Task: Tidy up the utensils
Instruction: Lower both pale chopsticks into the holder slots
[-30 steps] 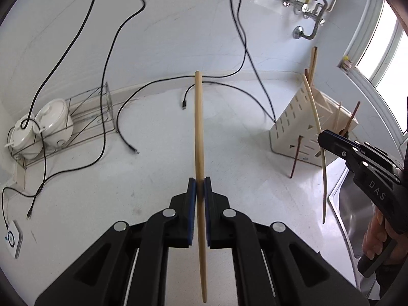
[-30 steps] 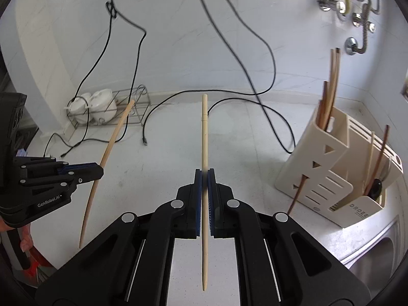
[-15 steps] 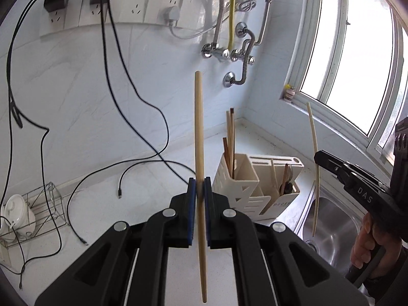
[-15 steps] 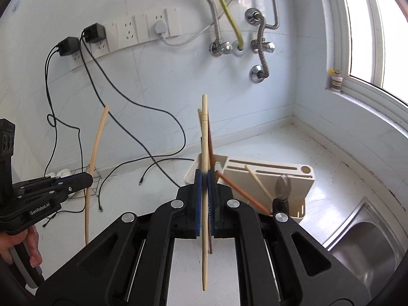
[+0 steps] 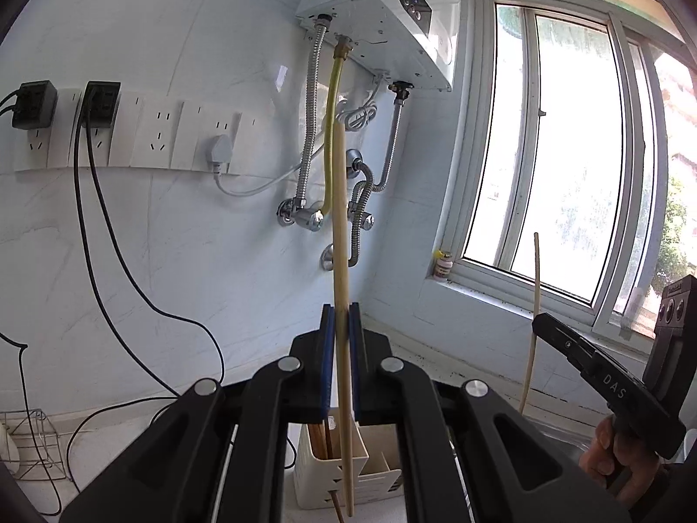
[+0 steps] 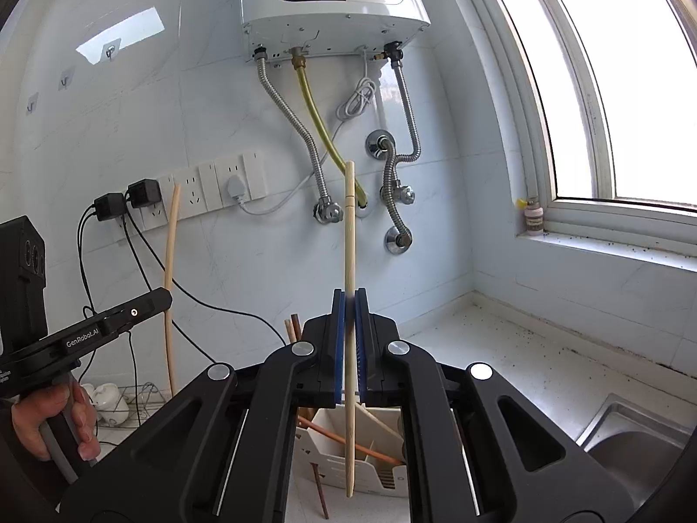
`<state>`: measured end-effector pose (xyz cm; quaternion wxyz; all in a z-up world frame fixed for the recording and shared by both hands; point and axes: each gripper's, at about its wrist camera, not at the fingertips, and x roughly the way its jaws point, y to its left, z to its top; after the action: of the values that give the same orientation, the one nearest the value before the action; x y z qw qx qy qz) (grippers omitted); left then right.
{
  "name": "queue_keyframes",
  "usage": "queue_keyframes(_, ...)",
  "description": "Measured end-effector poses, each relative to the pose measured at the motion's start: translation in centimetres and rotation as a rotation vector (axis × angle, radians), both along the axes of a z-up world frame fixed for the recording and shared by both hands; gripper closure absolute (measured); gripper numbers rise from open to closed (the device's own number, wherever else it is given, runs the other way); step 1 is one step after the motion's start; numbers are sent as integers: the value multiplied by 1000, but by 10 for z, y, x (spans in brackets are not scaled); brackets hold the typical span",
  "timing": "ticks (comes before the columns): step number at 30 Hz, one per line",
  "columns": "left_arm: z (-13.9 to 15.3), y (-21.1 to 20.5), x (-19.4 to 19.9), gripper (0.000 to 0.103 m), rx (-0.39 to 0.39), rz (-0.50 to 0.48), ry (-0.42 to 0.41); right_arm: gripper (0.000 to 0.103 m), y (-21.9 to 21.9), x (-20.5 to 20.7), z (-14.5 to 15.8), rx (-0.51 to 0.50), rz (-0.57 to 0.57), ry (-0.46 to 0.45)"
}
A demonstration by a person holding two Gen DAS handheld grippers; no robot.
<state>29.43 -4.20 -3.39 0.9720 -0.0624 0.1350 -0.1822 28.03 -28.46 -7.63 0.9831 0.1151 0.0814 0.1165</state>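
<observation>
Left wrist view: nearest, left gripper (image 5: 341, 327) clamped tight on a pale chopstick (image 5: 340, 235), held upright through the blue pads, thin end hanging at 6 o'clock over a cream utensil holder (image 5: 322, 475) on the counter. At 4 o'clock, right gripper (image 5: 536, 321) in a hand (image 5: 618, 457), pinching a second chopstick (image 5: 532, 331) upright. Farther, at 12 o'clock, a white water heater (image 5: 383, 13) with hoses; at 9 o'clock, wall sockets (image 5: 165, 135); at 3 o'clock, a window (image 5: 566, 152). Right wrist view: right jaws closed on the second chopstick, tip just above the holder's slots, darker chopsticks (image 6: 348, 440) leaning inside; at 4 o'clock, a steel sink (image 6: 631, 444).
</observation>
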Motion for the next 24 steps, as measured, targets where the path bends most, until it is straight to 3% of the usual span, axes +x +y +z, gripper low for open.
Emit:
queue_keyframes(6,4,-6,14,97,-53,8,-57,99,-19,9,2,15,-51,-67)
queue_keyframes(11,-2,-4,32,97,-117,36,-36,99,-28,24,-4,-1,-54,-73)
queue_keyframes(14,-8,-5,40,97,-125,40,-64,99,-28,34,-12,-35,-50,-71)
queue_keyframes(24,-38,-11,61,97,-125,49,-104,99,-36,59,-55,-10,-53,-47)
